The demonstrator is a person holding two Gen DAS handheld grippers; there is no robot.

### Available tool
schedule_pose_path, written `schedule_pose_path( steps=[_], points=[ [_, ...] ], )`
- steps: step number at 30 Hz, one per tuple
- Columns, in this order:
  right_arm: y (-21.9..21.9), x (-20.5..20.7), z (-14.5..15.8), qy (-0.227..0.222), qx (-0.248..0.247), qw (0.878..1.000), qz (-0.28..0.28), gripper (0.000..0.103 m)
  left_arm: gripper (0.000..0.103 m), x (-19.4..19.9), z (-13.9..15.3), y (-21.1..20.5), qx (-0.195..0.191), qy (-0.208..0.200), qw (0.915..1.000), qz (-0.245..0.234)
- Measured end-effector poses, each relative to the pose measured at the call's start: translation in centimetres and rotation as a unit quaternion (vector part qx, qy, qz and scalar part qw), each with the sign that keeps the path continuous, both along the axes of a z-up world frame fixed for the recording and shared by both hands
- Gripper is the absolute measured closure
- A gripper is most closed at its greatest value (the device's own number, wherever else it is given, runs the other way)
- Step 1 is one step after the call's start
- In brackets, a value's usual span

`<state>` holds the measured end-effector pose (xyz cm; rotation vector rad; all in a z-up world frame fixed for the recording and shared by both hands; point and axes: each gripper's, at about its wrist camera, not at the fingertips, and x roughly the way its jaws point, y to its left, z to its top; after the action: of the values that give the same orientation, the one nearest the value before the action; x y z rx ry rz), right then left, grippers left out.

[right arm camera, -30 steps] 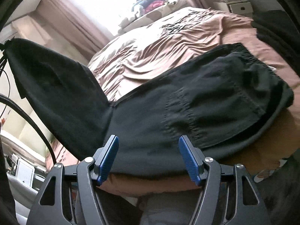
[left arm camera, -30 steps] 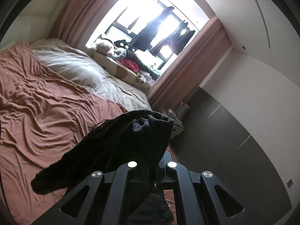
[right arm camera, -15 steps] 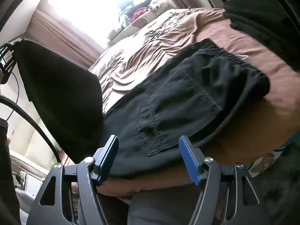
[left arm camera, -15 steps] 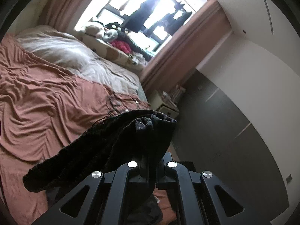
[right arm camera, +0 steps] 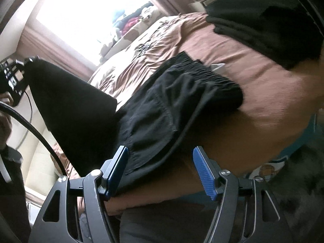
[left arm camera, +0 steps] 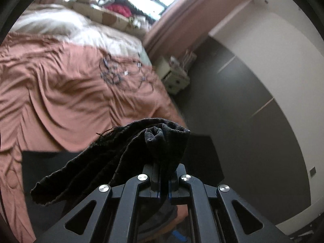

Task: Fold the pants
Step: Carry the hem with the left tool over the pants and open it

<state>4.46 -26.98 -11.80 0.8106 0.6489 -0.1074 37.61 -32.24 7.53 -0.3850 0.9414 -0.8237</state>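
Black pants (right arm camera: pixel 172 105) lie on the brown bedsheet (right arm camera: pixel 253 85), their elastic waistband (right arm camera: pixel 208 75) toward the right. One leg (right arm camera: pixel 70 109) is lifted off the bed at the left. In the left wrist view my left gripper (left arm camera: pixel 162 174) is shut on that leg's bunched hem (left arm camera: pixel 160 139), and the rest of the fabric droops to the left. My right gripper (right arm camera: pixel 162 170) stands open over the bed's near edge. Its blue pads (right arm camera: pixel 204 174) hold nothing, and the left one is just in front of the pants' lower edge.
A pile of folded dark clothes (right arm camera: pixel 263 20) sits on the bed at the upper right. Beyond the bed are a white nightstand (left arm camera: pixel 174 77), a dark wardrobe (left arm camera: pixel 253 125), a pink curtain (left arm camera: pixel 192 18) and a cluttered window sill (left arm camera: pixel 119 10). A black cable (right arm camera: pixel 30 125) arcs at the left.
My left gripper has sunk and tipped toward the bed with the hem still in it. My right gripper has slid to the right along the bed's edge, staying open.
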Motion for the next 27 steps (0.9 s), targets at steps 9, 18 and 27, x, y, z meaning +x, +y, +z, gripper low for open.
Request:
schedule_pose_path(
  steps=[9,18,27],
  points=[
    [-2.1,-1.7,-0.3,0.015,0.003,1.0,-0.024,0.038,0.099,-0.8,-5.9,-5.5,0.013,0.051,0.9969,-0.058],
    [-3.5,-2.3,0.2,0.026,-0.004,0.999,-0.033,0.038,0.099,-4.4,-10.4,-10.5,0.032,0.083,0.9875,-0.13],
    [-4.0,-2.5,0.5,0.032,-0.006,0.999,-0.035,0.038,0.09,-7.3,-12.1,-13.5,0.058,0.076,0.9786,-0.182]
  ],
)
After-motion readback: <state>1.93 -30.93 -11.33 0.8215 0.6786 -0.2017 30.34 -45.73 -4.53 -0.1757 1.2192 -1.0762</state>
